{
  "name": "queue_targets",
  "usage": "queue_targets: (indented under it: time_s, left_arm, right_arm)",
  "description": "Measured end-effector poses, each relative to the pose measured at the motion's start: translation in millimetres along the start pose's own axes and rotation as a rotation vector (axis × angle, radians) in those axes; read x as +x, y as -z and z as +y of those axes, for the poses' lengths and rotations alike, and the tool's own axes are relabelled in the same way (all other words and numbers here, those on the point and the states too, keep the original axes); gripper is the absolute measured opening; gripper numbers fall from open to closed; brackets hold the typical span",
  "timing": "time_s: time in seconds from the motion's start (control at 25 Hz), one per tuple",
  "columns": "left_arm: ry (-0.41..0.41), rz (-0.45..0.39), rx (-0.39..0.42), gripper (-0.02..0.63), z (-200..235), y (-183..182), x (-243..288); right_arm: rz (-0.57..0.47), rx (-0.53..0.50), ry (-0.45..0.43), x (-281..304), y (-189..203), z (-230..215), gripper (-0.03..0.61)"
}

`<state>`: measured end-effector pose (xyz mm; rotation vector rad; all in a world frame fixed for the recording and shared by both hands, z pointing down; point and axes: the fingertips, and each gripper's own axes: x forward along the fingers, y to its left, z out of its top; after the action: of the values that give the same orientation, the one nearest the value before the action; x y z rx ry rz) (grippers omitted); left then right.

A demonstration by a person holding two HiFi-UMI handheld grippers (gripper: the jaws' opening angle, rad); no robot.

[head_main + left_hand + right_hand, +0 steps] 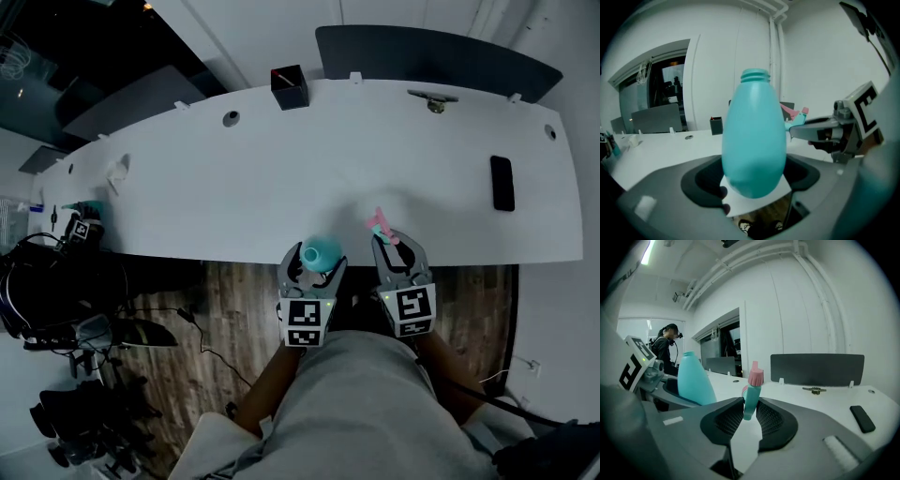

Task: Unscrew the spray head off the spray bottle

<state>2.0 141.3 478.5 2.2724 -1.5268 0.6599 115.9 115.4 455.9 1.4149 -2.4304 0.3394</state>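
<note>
The teal spray bottle stands upright between the jaws of my left gripper, which is shut on its body; its threaded neck is bare, with no head on it. In the head view the bottle shows from above at the table's near edge. My right gripper is shut on the detached spray head, teal with a pink nozzle, held upright and apart from the bottle. From the left gripper view, the spray head sticks out of the right gripper beside the bottle.
The long white table carries a black phone at the right, a black box and a metal object at the back. A dark screen panel stands behind the table. Wood floor lies below the near edge. A person stands at the far left.
</note>
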Motion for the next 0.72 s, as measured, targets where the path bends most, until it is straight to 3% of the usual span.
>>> queue_targets:
  time_s: [0.24, 0.72]
  left_arm:
    - [-0.082, 0.020, -0.015, 0.387, 29, 18, -35]
    - [-0.053, -0.036, -0.050, 0.387, 84, 0, -34]
  right_arm:
    - [-0.012, 0.049, -0.004, -11, 9, 13, 0.086]
    - [-0.014, 0.012, 0.012, 16, -22, 46, 0.084]
